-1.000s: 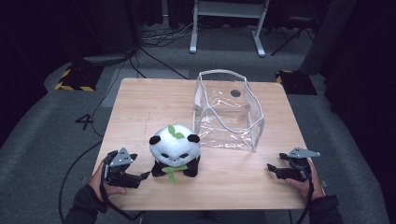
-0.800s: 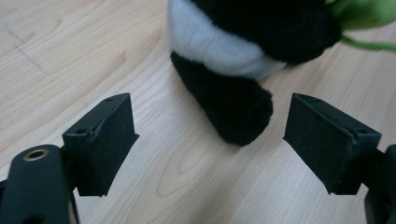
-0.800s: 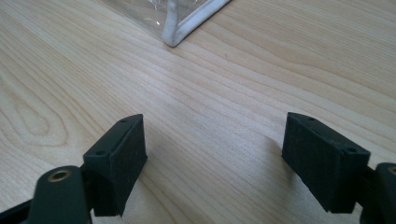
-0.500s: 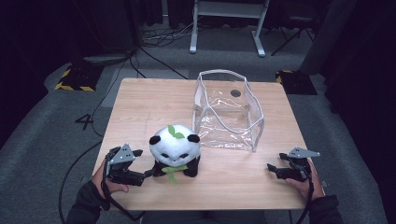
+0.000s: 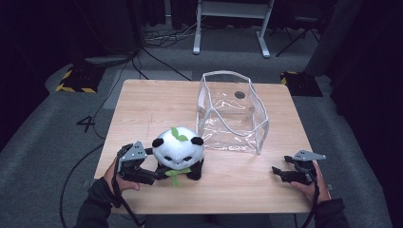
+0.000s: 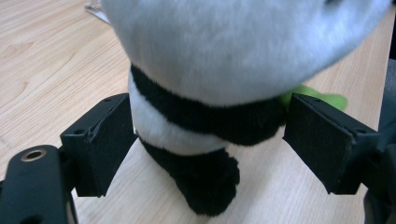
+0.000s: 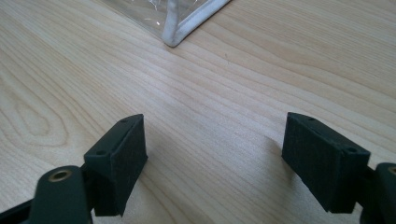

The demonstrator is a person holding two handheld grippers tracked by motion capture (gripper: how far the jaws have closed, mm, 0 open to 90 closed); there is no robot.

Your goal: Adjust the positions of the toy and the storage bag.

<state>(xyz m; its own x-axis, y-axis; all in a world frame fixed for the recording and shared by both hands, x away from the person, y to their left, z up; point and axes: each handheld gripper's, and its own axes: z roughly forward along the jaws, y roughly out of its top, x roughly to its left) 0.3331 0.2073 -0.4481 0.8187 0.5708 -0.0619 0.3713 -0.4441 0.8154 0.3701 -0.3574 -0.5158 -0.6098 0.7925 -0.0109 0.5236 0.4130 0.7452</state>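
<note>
Between the wide-set jaws of the left gripper (image 6: 205, 144) stands the plush panda (image 6: 219, 84), its black-banded body framed by both pads, one brushing its flank, neither pressing in. Ahead of these jaws and to their side, the clear bag (image 5: 231, 111) waits open-topped on the counter (image 5: 157, 102). Near the counter's other front corner, the right gripper (image 7: 212, 158) has its jaws spread over bare wood, holding nothing. Likely fault: closing on soft pile below the heavy head may let the toy tip or slip free when lifted.
</note>
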